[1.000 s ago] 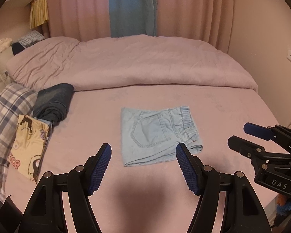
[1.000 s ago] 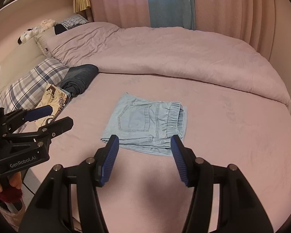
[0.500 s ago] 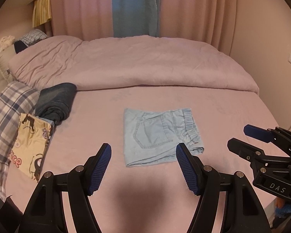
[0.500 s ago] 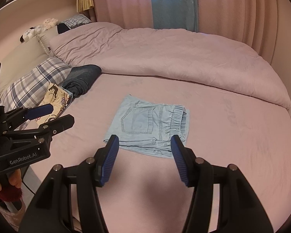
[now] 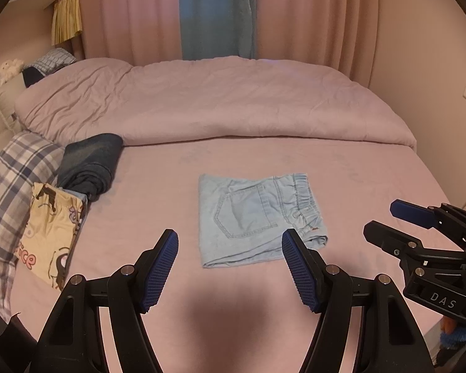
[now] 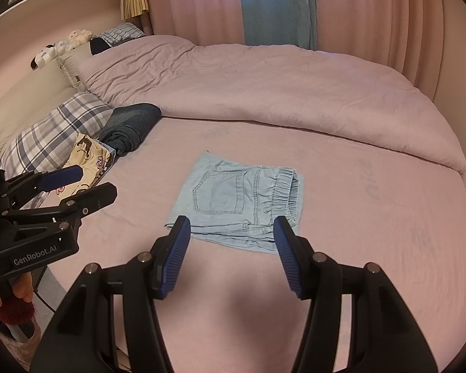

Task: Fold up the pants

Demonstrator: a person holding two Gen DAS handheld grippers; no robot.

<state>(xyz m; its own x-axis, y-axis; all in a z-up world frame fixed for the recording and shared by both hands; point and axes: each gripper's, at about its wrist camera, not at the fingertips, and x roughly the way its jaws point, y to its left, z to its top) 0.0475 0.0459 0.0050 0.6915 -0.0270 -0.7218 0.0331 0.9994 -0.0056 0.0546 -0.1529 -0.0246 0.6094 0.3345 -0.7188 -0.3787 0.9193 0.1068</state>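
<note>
Both tongs are spread wide and holding nothing: left gripper (image 5: pixel 230 264) and right gripper (image 6: pixel 233 255) hang above the bed (image 5: pixel 158 192), short of the pants (image 5: pixel 258 217), which sit mid-mattress as a folded light denim bundle. Risk I'd guess: snagging one layer would undo it. Layers underneath are hidden
</note>
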